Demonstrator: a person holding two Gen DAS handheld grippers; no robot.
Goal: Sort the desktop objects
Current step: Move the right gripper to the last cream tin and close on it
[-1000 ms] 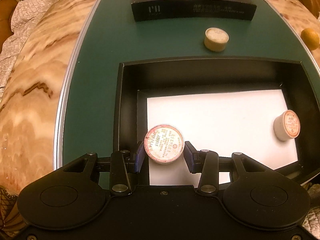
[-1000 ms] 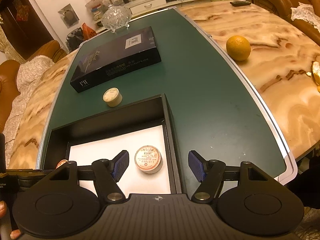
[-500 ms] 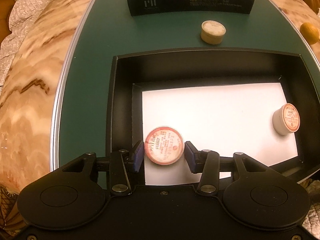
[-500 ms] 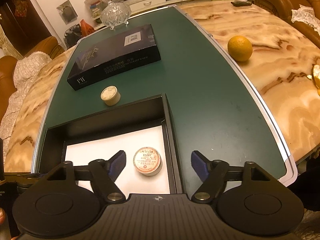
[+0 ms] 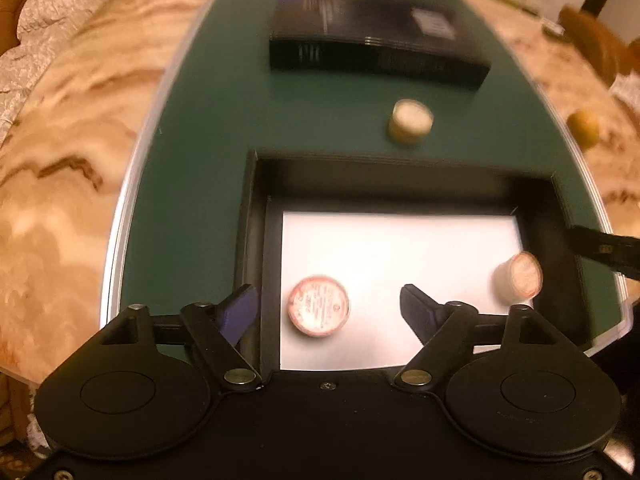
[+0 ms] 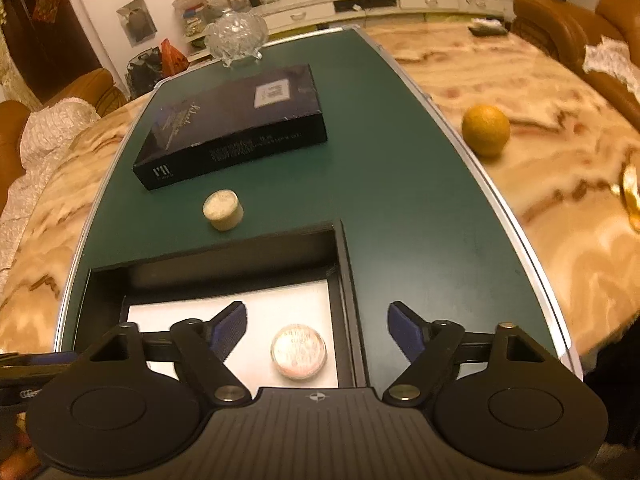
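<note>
An open black box (image 5: 256, 216) with a white floor lies on the green mat. Two small round tins with pink labels lie inside: one (image 5: 319, 311) near the left wall, one (image 5: 518, 277) on its side at the right. My left gripper (image 5: 328, 314) is open, its jaws wide apart on either side of the left tin without touching it. My right gripper (image 6: 316, 330) is open and empty above the box's right end, over the right tin (image 6: 299, 351). A third cream tin (image 6: 222, 209) stands on the mat beyond the box; it also shows in the left wrist view (image 5: 410, 121).
A closed black box (image 6: 236, 124) lies farther back on the green mat (image 6: 400, 200). A glass bowl (image 6: 236, 36) stands at the far end. An orange (image 6: 485, 129) sits on the marble table to the right. The right gripper's edge (image 5: 604, 250) shows in the left wrist view.
My left gripper has opened and let go of the tin, which now lies on the box floor. Both grippers have pulled back and tilted up a little.
</note>
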